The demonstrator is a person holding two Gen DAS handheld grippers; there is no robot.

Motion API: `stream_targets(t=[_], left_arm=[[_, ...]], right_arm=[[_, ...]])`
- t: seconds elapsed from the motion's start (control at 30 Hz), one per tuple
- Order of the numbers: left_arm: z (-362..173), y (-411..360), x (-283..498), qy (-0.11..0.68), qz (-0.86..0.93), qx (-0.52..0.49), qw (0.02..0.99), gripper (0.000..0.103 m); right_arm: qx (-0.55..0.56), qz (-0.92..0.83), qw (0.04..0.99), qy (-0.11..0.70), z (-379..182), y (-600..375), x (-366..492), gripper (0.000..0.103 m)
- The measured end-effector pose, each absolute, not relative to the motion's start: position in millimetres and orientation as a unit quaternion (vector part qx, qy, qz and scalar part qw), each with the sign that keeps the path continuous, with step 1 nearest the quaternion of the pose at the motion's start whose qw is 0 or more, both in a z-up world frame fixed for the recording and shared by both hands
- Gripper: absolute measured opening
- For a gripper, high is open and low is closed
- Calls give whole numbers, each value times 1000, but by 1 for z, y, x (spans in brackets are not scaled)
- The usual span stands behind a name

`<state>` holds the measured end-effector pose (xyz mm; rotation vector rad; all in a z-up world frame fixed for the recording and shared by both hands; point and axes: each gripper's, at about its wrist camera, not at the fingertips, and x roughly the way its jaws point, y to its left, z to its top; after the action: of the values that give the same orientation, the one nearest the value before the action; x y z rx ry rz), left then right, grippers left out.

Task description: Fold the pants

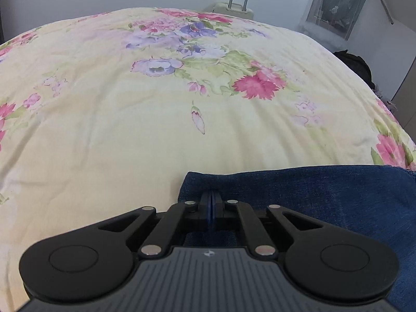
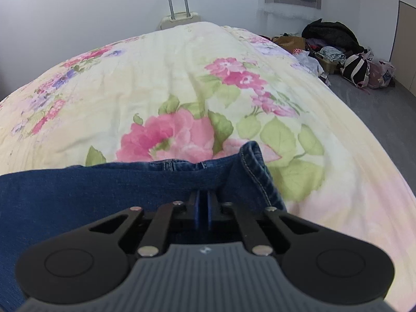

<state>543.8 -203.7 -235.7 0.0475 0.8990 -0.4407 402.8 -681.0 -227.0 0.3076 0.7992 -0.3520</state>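
One pants (image 1: 325,195), two tongs (image 1: 212,199), one suitcase (image 2: 179,19)

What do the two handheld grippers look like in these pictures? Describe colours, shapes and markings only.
The left gripper and right gripper look alike: black linkage arms with silver rivets, two round black discs at the sides, blue finger pads, and a ribbed grey body bearing a small white logo. No cables or sleeves show.
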Motion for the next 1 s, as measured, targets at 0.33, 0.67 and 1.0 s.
stream_targets(t=[0.33, 0.67, 1.0], left_arm=[[-188, -193, 480, 391, -218, 90, 890, 6], [-207, -203, 390, 380, -243, 207, 868, 8], [-230, -219, 380, 402, -224, 272, 845, 6]], right_arm=[[118, -168, 908, 365, -197, -658, 377, 13], [48, -114, 922, 367, -194, -593, 288, 28], [-4, -116, 917, 382, -238, -576, 277, 28]])
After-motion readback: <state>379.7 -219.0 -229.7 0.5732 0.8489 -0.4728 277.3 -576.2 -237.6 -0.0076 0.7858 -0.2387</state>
